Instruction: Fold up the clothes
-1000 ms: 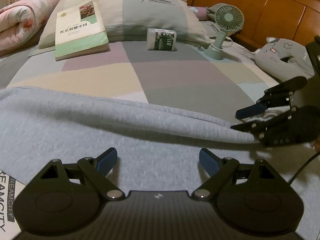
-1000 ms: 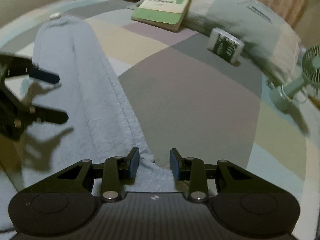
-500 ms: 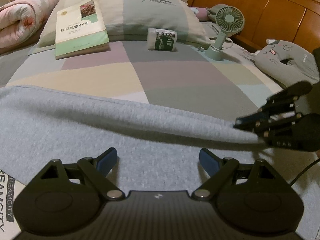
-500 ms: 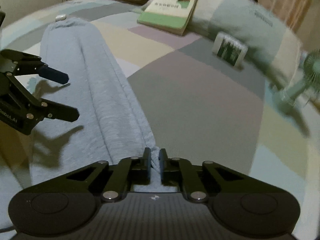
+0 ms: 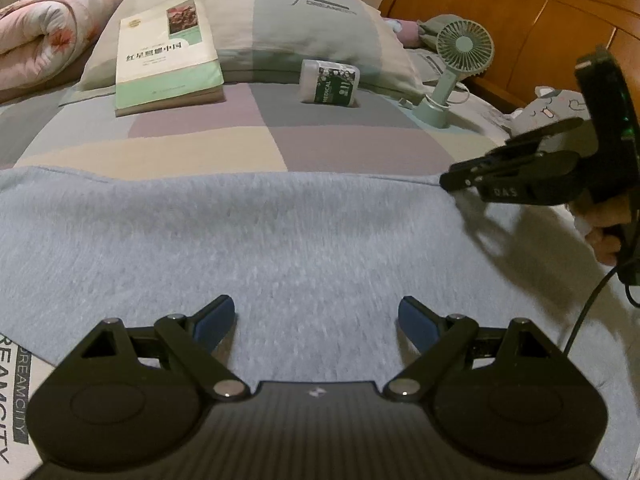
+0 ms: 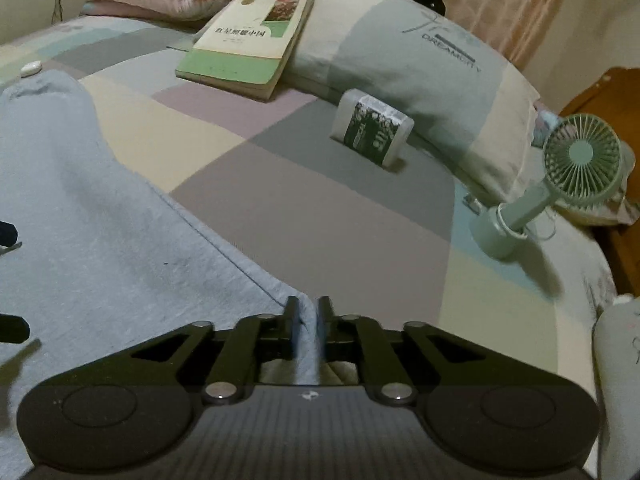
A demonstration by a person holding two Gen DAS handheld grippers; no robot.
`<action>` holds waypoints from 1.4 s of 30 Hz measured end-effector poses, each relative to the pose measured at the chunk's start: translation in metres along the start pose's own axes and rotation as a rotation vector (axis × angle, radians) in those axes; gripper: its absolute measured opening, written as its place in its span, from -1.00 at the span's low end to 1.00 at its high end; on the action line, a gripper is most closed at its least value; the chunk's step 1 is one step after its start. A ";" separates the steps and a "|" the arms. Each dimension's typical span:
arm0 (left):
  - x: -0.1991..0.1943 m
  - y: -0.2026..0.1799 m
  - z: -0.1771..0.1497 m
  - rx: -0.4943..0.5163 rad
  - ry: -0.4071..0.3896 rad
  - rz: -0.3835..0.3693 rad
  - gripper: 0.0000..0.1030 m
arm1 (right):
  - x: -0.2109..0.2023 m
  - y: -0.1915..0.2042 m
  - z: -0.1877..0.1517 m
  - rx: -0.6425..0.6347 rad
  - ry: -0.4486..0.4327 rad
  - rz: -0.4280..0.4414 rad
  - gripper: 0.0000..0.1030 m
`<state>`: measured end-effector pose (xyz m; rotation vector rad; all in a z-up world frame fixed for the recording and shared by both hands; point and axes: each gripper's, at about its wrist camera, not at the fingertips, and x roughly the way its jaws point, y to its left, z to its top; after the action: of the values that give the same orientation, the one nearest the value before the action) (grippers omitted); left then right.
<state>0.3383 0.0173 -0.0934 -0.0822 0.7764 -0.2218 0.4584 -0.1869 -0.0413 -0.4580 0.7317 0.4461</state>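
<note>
right wrist view first: the right gripper (image 6: pixel 308 322) is seen with its jaws drawn nearly together, and a corner of the grey garment (image 6: pixel 100 240) is pinched between them, a strip of the cloth running back under the fingers. from that pinch the garment's hemmed edge is seen to run away forward and to the left of the jaws, so its long axis lies leftward across the bed sheet (image 6: pixel 320 220), with bare sheet straight ahead and to the right. in the left wrist view the left gripper (image 5: pixel 316 322) is held with its jaws wide and nothing between them, the blue pads (image 5: pixel 214 318) hovering over the middle of the garment (image 5: pixel 248 240), whether they touch it cannot be told. ahead and to the right of those jaws the right gripper (image 5: pixel 460 178) is seen at the garment's far right corner, so that corner is already held, and the cloth nearest the open jaws lies directly under and to the left of them. the far left end is judged to be within the left gripper's side. beyond the garment lie a book (image 5: pixel 168 52), a small pack (image 5: pixel 330 82), a hand fan (image 5: pixel 452 76) and a pillow (image 5: pixel 312 12).
</note>
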 end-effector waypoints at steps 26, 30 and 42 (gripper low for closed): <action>0.003 -0.025 -0.006 0.092 0.040 -0.109 0.73 | -0.042 -0.155 -0.144 0.197 0.140 0.016 0.05; 0.006 -0.026 -0.007 0.093 0.048 -0.101 0.73 | -0.052 -0.136 -0.144 0.146 0.119 0.029 -0.68; 0.003 -0.022 -0.007 0.080 0.046 -0.087 0.73 | -0.102 -0.148 -0.136 0.459 0.097 -0.177 -0.29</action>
<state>0.3318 -0.0048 -0.0970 -0.0356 0.8092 -0.3382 0.3982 -0.4035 -0.0218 -0.1105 0.8511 0.0819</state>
